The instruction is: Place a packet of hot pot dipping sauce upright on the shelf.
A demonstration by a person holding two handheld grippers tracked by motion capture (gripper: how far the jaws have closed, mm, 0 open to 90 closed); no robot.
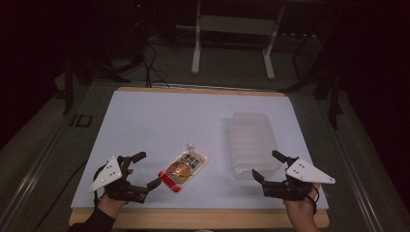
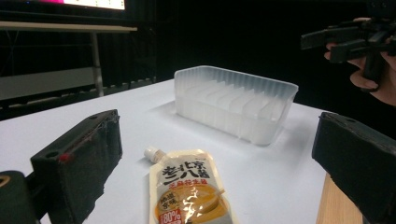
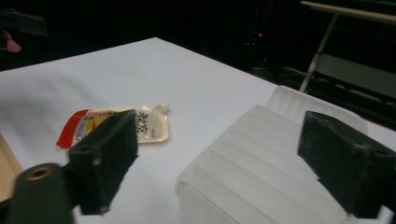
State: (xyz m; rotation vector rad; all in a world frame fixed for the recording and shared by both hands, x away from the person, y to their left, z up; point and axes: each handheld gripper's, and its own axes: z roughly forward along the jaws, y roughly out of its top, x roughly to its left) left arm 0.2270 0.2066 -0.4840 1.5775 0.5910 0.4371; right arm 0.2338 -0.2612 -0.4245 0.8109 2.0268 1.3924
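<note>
A flat spouted sauce pouch (image 1: 183,169) with a red bottom edge lies near the front middle of the white table top (image 1: 159,121). Just left of it, my left gripper (image 1: 146,170) is open with nothing between its jaws; its view looks over the pouch (image 2: 189,191). A clear ribbed plastic tray (image 1: 251,142) stands empty to the right of the pouch. My right gripper (image 1: 268,166) is open at the tray's near end, jaws wide around the tray (image 3: 261,172) corner, with the pouch (image 3: 116,126) beyond the left jaw.
A wooden strip (image 1: 198,217) edges the table's front. Behind the table stand a white metal frame (image 1: 232,38) and cables on the dark floor. The person's other hand with its gripper (image 2: 355,39) shows far right in the left gripper view.
</note>
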